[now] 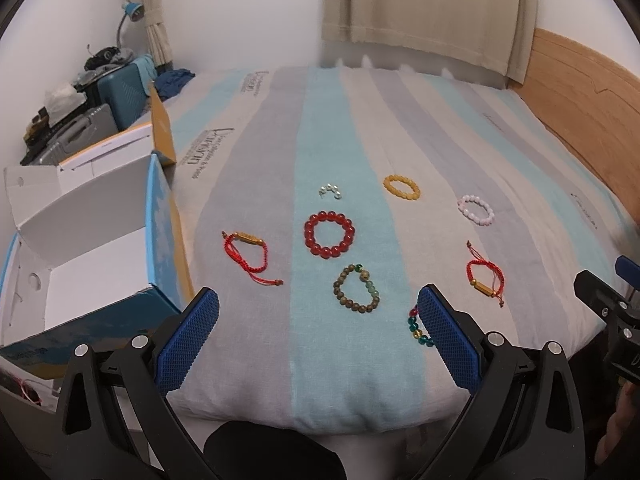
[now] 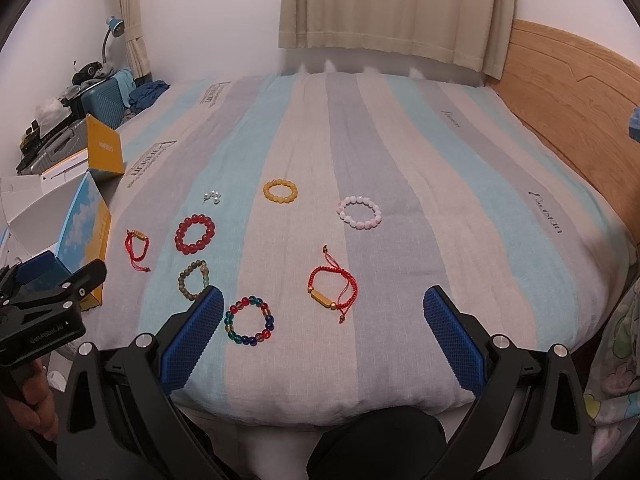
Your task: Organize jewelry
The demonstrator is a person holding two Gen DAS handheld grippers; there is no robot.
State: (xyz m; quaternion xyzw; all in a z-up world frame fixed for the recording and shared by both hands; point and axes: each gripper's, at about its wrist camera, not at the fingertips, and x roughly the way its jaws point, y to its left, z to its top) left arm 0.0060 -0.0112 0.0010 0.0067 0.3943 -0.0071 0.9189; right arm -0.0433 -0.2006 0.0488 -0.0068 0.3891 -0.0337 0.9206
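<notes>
Several bracelets lie on the striped bedspread (image 1: 280,360): a red bead bracelet (image 1: 329,239), an olive-green bead one (image 1: 356,289), a yellow one (image 1: 401,187), a pink one (image 1: 476,209), two red cord bracelets (image 1: 244,256) (image 1: 485,280), a multicolour bead one (image 2: 249,322) and small pearl earrings (image 1: 331,191). My left gripper (image 1: 318,316) is open and empty above the bed's near edge. My right gripper (image 2: 322,314) is open and empty, with the multicolour bracelet and a red cord bracelet (image 2: 332,288) lying between its fingers.
An open blue and white cardboard box (image 1: 92,248) stands at the bed's left edge. Suitcases (image 1: 120,88) and clutter stand behind it. A wooden headboard (image 1: 580,100) runs along the right. Curtains (image 1: 428,4) hang at the back.
</notes>
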